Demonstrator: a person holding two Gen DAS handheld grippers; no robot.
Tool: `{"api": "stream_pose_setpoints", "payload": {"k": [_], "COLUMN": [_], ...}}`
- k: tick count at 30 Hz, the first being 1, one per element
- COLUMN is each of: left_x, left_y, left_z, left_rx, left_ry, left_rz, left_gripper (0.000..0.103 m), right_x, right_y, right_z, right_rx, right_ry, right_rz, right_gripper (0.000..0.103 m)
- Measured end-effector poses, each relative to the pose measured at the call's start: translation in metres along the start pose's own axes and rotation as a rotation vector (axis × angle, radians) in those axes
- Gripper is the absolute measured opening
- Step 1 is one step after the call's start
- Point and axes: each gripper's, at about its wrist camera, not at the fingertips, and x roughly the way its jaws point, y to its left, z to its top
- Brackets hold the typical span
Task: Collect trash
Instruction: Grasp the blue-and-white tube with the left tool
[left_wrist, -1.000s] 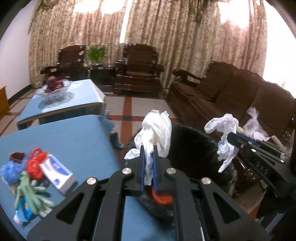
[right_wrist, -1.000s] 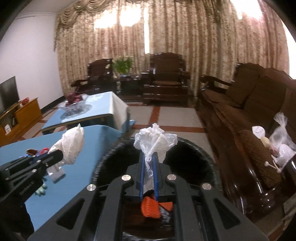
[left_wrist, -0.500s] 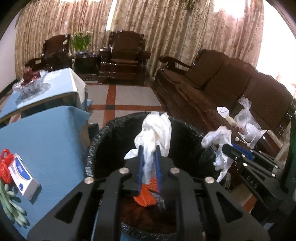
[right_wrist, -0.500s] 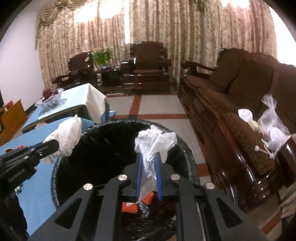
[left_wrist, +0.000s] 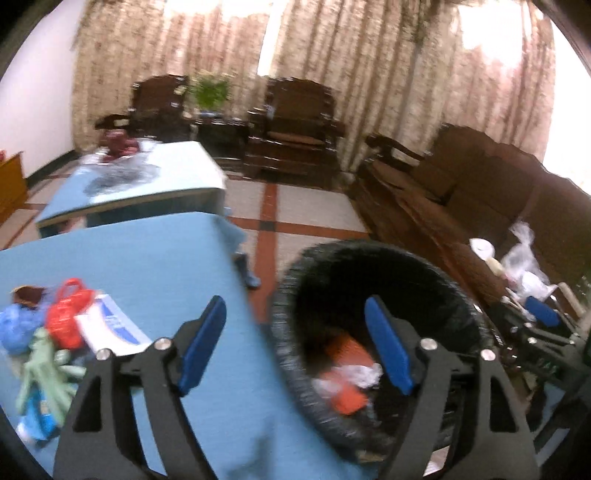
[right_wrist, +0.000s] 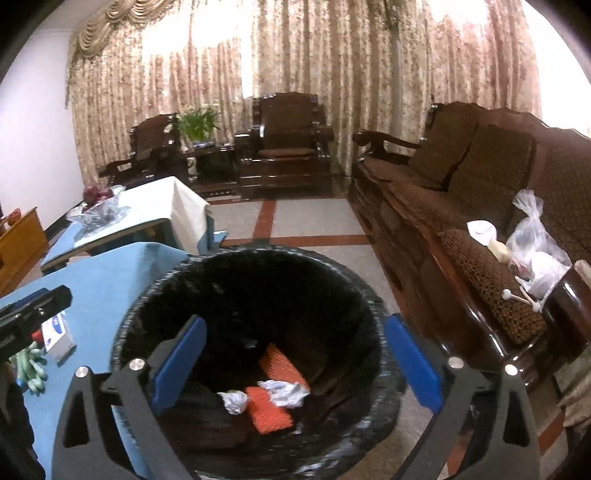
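Note:
A black-lined trash bin stands on the floor beside the blue table; it also shows in the left wrist view. Two crumpled white plastic bags lie in it among orange wrappers. My right gripper is open and empty above the bin. My left gripper is open and empty over the gap between table edge and bin. A trash pile lies on the table's left: red net bag, white and blue box, green glove, blue wad.
A brown sofa with a clear plastic bag runs along the right. A second blue table with a fruit bowl stands behind. Armchairs and a plant stand before the curtains. Tiled floor lies between.
Both grippers have opened and dropped their white plastic bags into the bin. The left gripper has swung left, back toward the table; its view is blurred.

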Motion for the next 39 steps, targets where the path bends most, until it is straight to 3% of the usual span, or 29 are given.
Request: {"api": "stream_pose_setpoints", "payload": {"k": [15, 19, 25, 29, 39], "left_x": [-0.093, -0.107, -0.115, -0.113, -0.113], "left_y": [0.158, 0.19, 0.221, 0.233, 0.251], "left_z": [-0.045, -0.058, -0.071, -0.084, -0.129], "left_rx": [-0.123, -0.162, -0.211, -0.22, -0.263], "left_ry": [-0.026, -0.01, 0.01, 0.04, 0.121], "left_rz": [0.375, 0.436, 0.473, 0.471, 0.478], "left_gripper": [0.081, 0.08, 0.078, 0.074, 0.071], "right_x": [-0.007, -0.001, 0.01, 0.017, 0.026], "right_y": [0.147, 0.188, 0.236, 0.26, 0.284], "right_z": [-0.01, -0.018, -0.03, -0.041, -0.067], "right_rx": [-0.149, -0.206, -0.266, -0.297, -0.318], "right_ry": [0.004, 0.007, 0.006, 0.019, 0.08], "right_rz": [0.256, 0.314, 0.371, 0.393, 0.433], "right_gripper": [0.097, 0.097, 0.096, 0.088, 0.077]}}
